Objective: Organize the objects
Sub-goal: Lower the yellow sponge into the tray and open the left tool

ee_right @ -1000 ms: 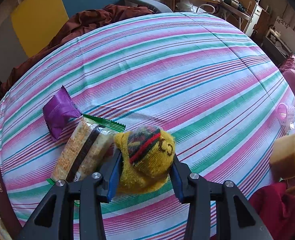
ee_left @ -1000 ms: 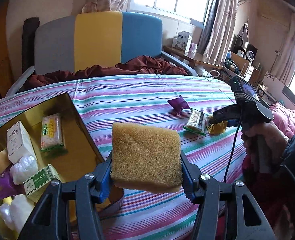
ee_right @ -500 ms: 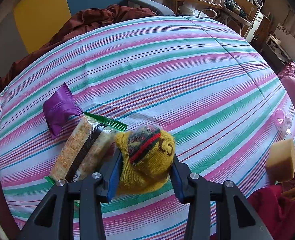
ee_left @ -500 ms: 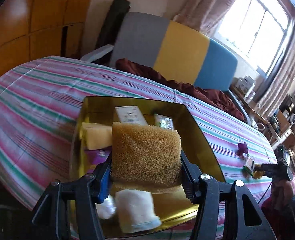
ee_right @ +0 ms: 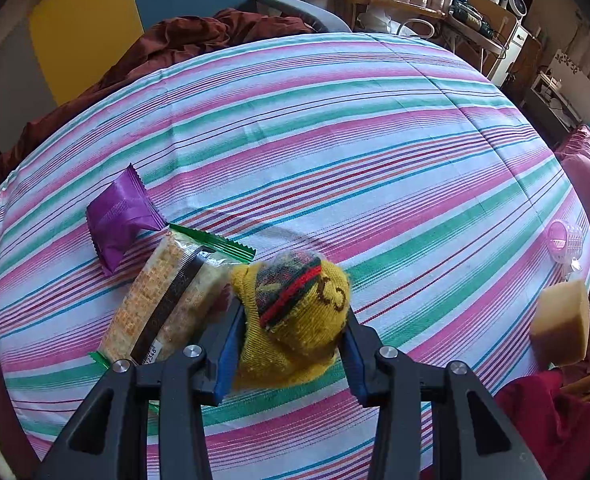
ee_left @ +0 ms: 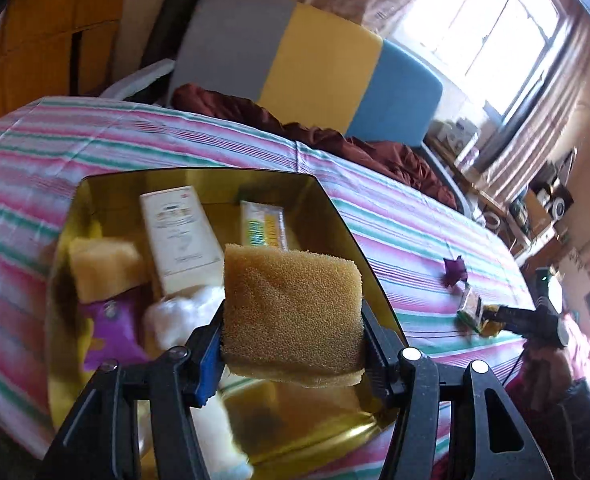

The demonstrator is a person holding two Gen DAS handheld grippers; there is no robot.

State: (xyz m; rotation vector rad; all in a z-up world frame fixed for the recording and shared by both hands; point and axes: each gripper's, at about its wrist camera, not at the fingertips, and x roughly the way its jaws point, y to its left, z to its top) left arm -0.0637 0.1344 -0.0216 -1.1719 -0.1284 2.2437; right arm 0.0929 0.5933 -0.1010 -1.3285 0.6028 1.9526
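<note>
Over the gold tin, the left gripper is holding a sponge, its fingers pressing in on both flanks so the foam is bulging slightly between them. This looks like the placing step of the sorting: the sponge is hanging above the tin's open near corner, not yet touching anything inside. The next move is probably calling for a short descent and a release onto the bare metal floor, clear of the white box and the cotton-like wad.

Across the striped cloth, the right gripper is closing on a knitted sock ball, which is resting on the cloth and touching the cracker pack. A lift is likely to come next, and it is going to need care not to drag the pack along.

Textures are varying widely. The sponge is coarse, porous and squashy, a rounded-edged slab. The tin is glossy and mirror-like, with sloping walls. The sock ball is fuzzy yellow wool with a red and green band, lumpy and yielding. The cracker pack is crinkly clear film with green serrated ends, and the purple sachet beside it is shiny foil, puffed like a pillow.
</note>
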